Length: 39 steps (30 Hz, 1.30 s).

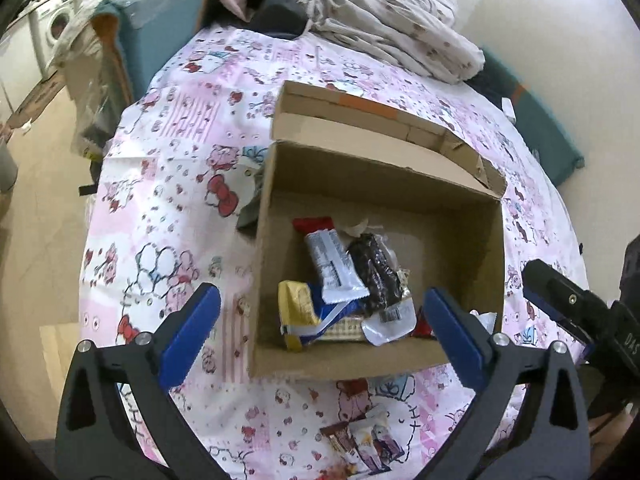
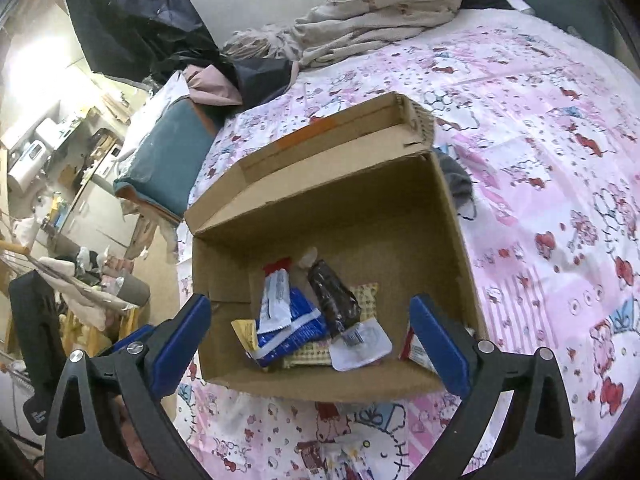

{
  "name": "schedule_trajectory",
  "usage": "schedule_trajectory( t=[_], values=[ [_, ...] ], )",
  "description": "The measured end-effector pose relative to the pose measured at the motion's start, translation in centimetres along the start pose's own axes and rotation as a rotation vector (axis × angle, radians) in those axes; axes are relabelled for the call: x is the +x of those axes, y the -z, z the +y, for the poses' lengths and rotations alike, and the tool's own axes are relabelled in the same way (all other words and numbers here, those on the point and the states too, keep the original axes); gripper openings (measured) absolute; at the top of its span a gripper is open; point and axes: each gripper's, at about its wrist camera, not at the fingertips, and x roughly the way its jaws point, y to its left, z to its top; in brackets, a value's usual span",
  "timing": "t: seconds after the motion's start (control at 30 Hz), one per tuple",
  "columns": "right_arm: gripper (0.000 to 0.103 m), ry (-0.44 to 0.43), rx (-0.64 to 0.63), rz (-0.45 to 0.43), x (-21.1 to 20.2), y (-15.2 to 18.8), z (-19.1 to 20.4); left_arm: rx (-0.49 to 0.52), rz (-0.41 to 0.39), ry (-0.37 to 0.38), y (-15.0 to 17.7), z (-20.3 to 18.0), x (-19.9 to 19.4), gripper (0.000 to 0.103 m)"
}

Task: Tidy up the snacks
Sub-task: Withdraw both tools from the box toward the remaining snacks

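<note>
1. I am holding the left gripper (image 1: pixel 320 320) and the right gripper (image 2: pixel 308 332) spread wide, gripping nothing, both hovering over the cardboard box (image 1: pixel 460 216) at frame centre.
2. Loose snack packets (image 1: pixel 360 440) are lying at the bottom edge, overlapping; I am risking pinching several together or snagging the bedsheet (image 1: pixel 168 200).

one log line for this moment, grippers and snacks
left gripper: open, empty | right gripper: open, empty | cardboard box: several snacks inside | loose snack packets: on bedsheet, outside box
</note>
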Motion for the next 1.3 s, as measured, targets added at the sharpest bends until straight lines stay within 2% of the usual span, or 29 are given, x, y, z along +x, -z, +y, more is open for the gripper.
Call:
schedule_trajectory(
  t=[0.07, 0.2, 0.27, 0.43, 0.6, 0.8, 0.97, 1.17, 1.23, 1.3],
  values=[
    [0.101, 0.033, -0.027, -0.010, -0.5, 0.4, 0.4, 0.002, -0.026, -0.020, 0.6, 0.2, -0.9, 0.101],
    [0.101, 0.084, -0.074, -0.046, -1.7, 1.4, 0.9, -0.013, -0.097, -0.014, 1.5, 0.7, -2.5, 0.101],
    [0.101, 0.094, -0.059, -0.049, -2.1, 2.0, 0.7, -0.009, -0.103, -0.022, 2.0, 0.8, -3.0, 0.101],
    [0.101, 0.062, 0.030, -0.020, -3.0, 3.6, -0.5, 0.049, -0.045, -0.044, 3.1, 0.5, -3.3, 0.101],
    [0.101, 0.087, 0.046, 0.005, -3.8, 5.5, -1.0, 0.034, -0.030, -0.013, 4.5, 0.8, -4.2, 0.101],
    [0.101, 0.136, 0.013, 0.053, -3.6, 8.0, -1.1, 0.019, -0.009, -0.067, 6.6, 1.7, -4.4, 0.101],
    [0.101, 0.143, 0.022, 0.085, -3.3, 9.8, -2.0, 0.001, 0.024, -0.114, 8.6, 2.4, -4.0, 0.101],
    [0.101, 0.135, 0.084, 0.131, -2.1, 11.4, -3.7, -0.057, 0.112, -0.129, 10.8, 3.4, -2.4, 0.100],
    [0.101, 0.146, 0.079, 0.146, -1.5, 12.1, -4.1, -0.053, 0.159, -0.132, 12.0, 3.3, -1.6, 0.093],
    [0.101, 0.162, 0.089, 0.173, -0.7, 12.8, -4.7, -0.021, 0.216, -0.132, 13.3, 2.9, -0.6, 0.091]
  ],
)
